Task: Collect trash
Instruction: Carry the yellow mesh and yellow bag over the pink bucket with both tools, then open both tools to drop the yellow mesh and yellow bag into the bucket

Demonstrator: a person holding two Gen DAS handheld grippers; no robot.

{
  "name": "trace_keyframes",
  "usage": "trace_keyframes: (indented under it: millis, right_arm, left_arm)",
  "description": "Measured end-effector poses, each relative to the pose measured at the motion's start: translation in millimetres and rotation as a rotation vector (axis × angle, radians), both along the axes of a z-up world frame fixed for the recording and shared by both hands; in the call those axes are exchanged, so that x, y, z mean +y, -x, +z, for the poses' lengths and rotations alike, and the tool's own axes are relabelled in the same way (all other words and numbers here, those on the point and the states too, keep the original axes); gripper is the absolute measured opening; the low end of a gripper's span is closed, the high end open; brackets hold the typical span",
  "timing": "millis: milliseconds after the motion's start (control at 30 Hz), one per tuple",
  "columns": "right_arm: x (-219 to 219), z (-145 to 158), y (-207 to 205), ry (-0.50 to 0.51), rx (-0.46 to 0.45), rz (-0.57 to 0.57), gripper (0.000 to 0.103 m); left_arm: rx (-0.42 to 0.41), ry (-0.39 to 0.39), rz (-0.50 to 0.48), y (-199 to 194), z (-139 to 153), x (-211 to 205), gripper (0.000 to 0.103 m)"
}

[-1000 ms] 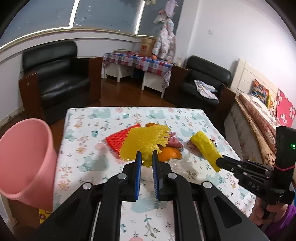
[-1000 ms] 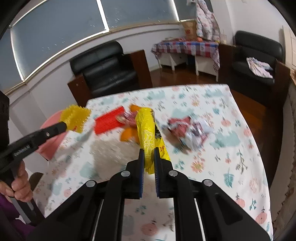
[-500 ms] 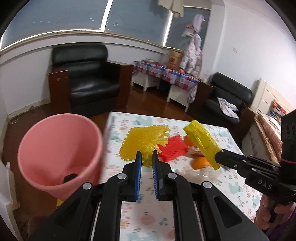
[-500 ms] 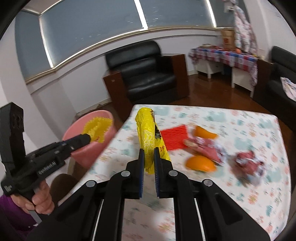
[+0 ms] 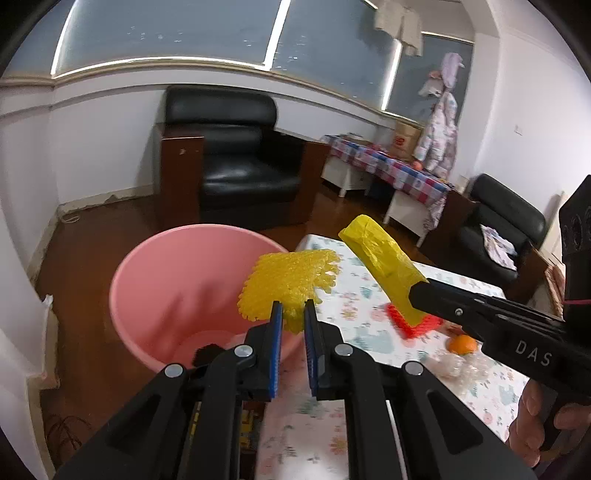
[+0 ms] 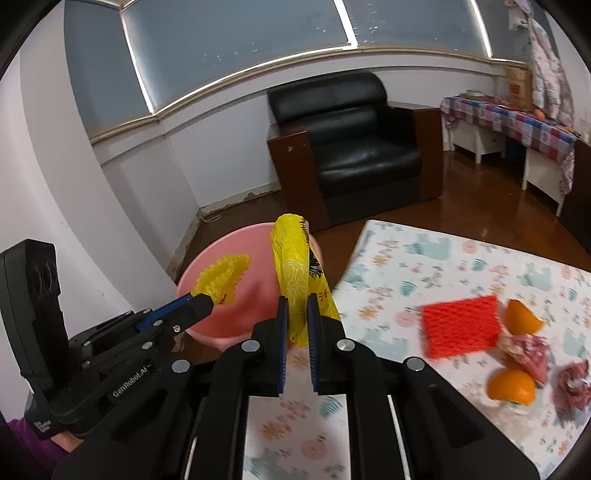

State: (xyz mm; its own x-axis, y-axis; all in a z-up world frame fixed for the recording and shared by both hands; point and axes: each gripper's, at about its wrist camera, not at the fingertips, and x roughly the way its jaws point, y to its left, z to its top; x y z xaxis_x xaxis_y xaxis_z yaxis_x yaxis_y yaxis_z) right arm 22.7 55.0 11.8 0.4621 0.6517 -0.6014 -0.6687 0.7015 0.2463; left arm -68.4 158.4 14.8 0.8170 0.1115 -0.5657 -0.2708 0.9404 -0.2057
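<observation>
I see a big pink bin (image 5: 177, 291) standing on the floor just beside the table. It is open at the top, and something small and dark lies at its bottom. A bumpy yellow foam net (image 5: 291, 284) hangs over the bin's rim, pinched at its lower edge. A yellow plastic bag (image 6: 299, 280), rolled up long, is held up near the bin too. On the table lie a flat red foam net (image 6: 461, 325), two orange pieces (image 6: 511, 384) and some crumpled dark red wrappers (image 6: 528, 354), all close together.

black armchair (image 5: 236, 162) below curved window (image 5: 184, 33), wooden floor (image 5: 92, 243).
</observation>
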Motion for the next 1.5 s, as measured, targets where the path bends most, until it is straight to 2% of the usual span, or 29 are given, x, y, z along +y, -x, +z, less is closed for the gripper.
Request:
trace_keyframes:
  millis: [433,600,767,967,1500]
  right_arm:
    - [63,-22,-13,0.036,0.094,0.051,0.01]
    - [77,-32,-20,0.046,0.135,0.059,0.01]
    - [93,-39,-21,0.071,0.138,0.074,0.01]
    - [110,-46,-25,0.088,0.146,0.081,0.01]
    - [116,-62,-38,0.1,0.187,0.056,0.01]
  left_arm:
    - [0.048,0.009,0.143,5,-19,54,0.011]
    - [0.067,0.015,0.168,6,-30,68,0.011]
    - [0.085,0.027,0.185,1,-41,81,0.011]
    - [0.101,0.038,0.197,-4,-49,86,0.011]
    - [0.134,0.056,0.216,-18,-64,83,0.014]
